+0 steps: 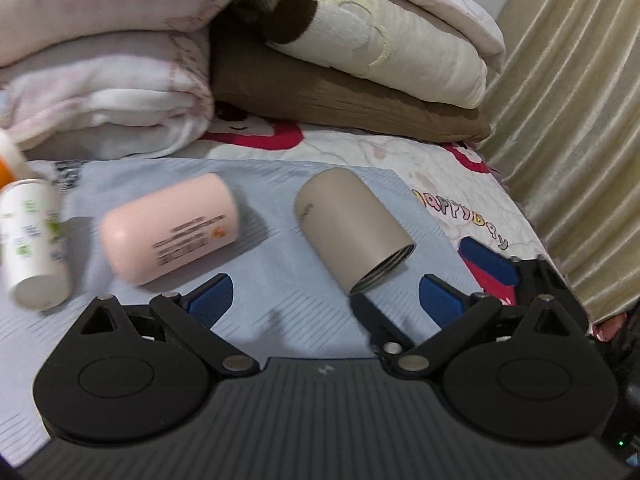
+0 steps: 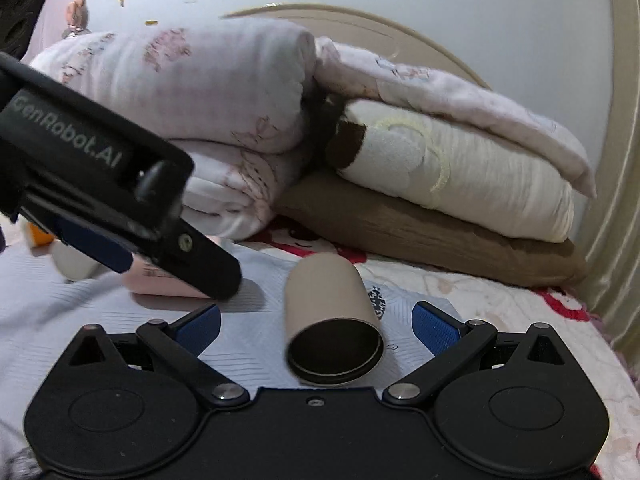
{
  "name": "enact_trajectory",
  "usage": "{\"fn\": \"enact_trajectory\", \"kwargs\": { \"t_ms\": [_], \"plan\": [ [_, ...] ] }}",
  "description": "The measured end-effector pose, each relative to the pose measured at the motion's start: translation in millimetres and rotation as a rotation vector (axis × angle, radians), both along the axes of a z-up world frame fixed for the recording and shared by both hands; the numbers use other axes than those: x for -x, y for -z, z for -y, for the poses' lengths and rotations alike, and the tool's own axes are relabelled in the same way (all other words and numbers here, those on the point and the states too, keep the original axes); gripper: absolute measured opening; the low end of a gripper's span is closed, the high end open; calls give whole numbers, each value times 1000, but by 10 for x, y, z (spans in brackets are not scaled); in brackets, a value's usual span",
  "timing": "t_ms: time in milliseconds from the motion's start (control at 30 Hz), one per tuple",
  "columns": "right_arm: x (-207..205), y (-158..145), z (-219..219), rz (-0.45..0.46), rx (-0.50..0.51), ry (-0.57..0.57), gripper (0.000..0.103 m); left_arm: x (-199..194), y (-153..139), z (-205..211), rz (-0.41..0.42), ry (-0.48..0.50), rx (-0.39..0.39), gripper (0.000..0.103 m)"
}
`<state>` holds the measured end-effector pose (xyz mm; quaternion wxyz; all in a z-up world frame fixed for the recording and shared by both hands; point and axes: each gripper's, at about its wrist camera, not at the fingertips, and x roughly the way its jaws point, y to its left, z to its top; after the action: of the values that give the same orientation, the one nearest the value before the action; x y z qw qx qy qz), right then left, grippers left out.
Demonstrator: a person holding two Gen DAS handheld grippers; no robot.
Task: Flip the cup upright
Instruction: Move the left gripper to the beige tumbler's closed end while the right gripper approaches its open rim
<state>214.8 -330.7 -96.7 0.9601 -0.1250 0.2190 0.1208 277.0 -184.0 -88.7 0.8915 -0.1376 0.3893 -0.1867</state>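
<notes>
A tan cup point(image 1: 352, 232) lies on its side on a pale blue mat point(image 1: 256, 280), its dark open mouth toward the cameras. In the right wrist view the cup point(image 2: 330, 312) lies between the blue pads of my right gripper point(image 2: 316, 326), which is open and not touching it. My left gripper point(image 1: 324, 298) is open and empty, just in front of the cup; it also shows at the left of the right wrist view point(image 2: 120, 216). The right gripper's blue pads point(image 1: 486, 262) show at the right of the left wrist view.
A pink bottle point(image 1: 170, 228) lies on its side left of the cup. A white bottle point(image 1: 32, 244) sits further left. Folded blankets point(image 2: 200, 120) and a brown pillow point(image 2: 420, 228) are piled behind the mat. A curtain point(image 1: 576, 120) hangs at the right.
</notes>
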Motion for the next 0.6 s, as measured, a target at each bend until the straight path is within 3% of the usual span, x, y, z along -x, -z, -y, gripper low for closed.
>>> {"fn": "enact_trajectory", "kwargs": {
  "t_ms": [100,233,600],
  "plan": [
    [-179,143,50,-22,-8,17,103,-176,97,98,-14,3,12,100],
    [-335,298,84,-43,-7,24,103,-329,148,123,-46,7,101,100],
    [-568,362,99,-81,-78,2,103,-751,306,244,-156,-25,177,96]
  ]
}}
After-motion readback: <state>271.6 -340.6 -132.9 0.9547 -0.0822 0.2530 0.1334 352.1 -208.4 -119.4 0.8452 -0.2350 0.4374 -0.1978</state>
